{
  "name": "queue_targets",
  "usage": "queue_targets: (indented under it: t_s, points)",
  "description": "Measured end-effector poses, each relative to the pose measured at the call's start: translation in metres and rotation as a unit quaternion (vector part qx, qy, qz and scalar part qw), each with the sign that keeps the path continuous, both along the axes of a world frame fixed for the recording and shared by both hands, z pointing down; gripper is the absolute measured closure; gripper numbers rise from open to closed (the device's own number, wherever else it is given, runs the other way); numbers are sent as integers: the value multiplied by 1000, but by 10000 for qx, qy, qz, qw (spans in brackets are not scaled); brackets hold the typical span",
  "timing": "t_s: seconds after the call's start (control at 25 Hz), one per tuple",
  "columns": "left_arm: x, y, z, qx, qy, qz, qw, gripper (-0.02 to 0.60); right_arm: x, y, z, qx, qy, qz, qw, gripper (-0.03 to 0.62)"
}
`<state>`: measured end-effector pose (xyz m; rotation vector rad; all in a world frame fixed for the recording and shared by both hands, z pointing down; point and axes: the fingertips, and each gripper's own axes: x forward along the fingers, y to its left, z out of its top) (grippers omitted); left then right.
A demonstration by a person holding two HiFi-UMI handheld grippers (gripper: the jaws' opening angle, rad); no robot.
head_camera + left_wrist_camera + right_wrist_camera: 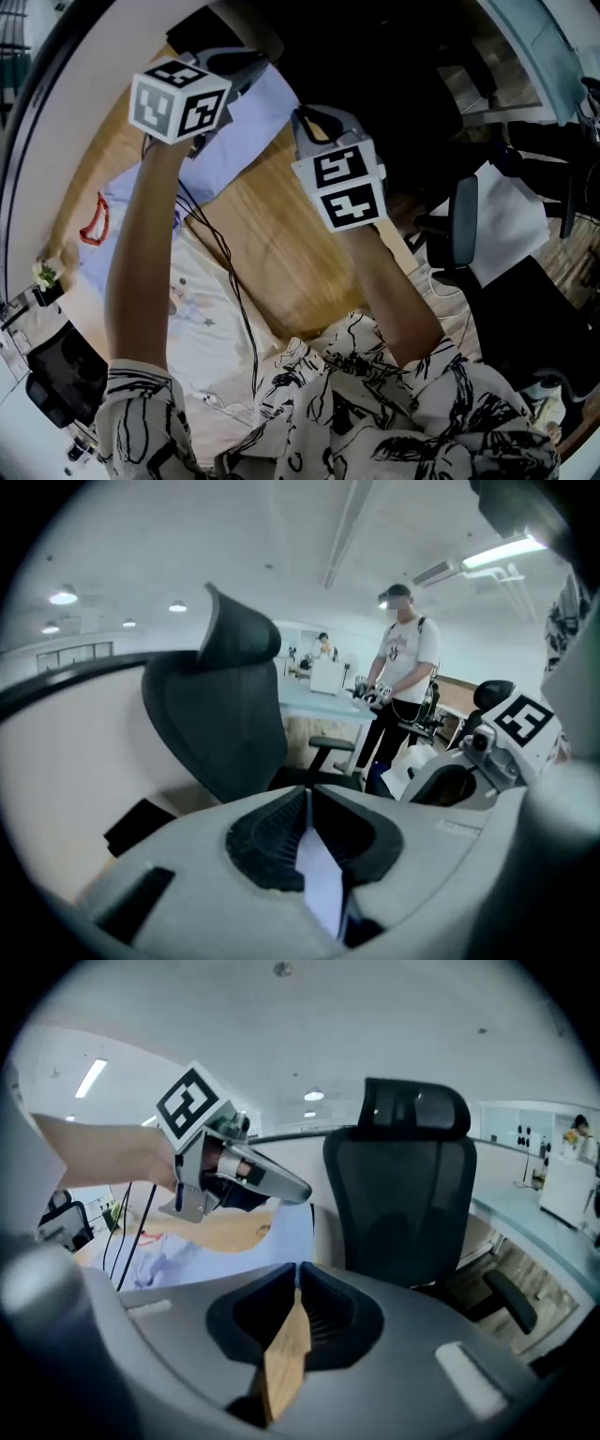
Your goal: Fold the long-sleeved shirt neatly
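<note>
Over the far left part of the table [272, 248], I see my left gripper [307, 806] held up in the air. Its jaws are squeezed tight on a thin fold of the pale purple shirt [255, 124]. The rest of the shirt hangs down from there and lies flat along the left edge of the table. It has a red shape [94, 225] on it near that edge. A black cable [223, 267] runs across the cloth and the wood. Just to the right, my right gripper [296, 1281] is up at about the same height, close beside the left one. Its jaws are pressed together too. The shirt's edge comes right up to their tips, so I take it they pinch the cloth. Past the far edge of the table stands a black chair [403, 1194].
</note>
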<state>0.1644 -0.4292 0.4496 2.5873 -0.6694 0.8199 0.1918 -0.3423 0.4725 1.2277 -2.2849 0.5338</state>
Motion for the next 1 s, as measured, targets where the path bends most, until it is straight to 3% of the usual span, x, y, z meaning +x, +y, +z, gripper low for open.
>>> queue_targets:
  t_s: [0.2,0.36,0.56,0.68,1.0]
  points:
    - [-20,15,-120,612,901,-42,9940,555,-5,0,-102,760,-191,140,9968,563]
    - [-65,36,-167,948,1126,-240,9888,555,-46,18,-155,1146,-159,-180,9931,562]
    - [-142,84,-200,1028,1102,-427,9877,554,-120,65,-192,1308,-122,-680,9890,562]
    - [-195,116,-212,967,1273,-581,9854,552,-172,99,-204,1296,-145,-967,9867,562]
    - [-344,201,-200,909,1469,-961,9803,552,-313,183,-200,1225,-149,-1534,9804,562]
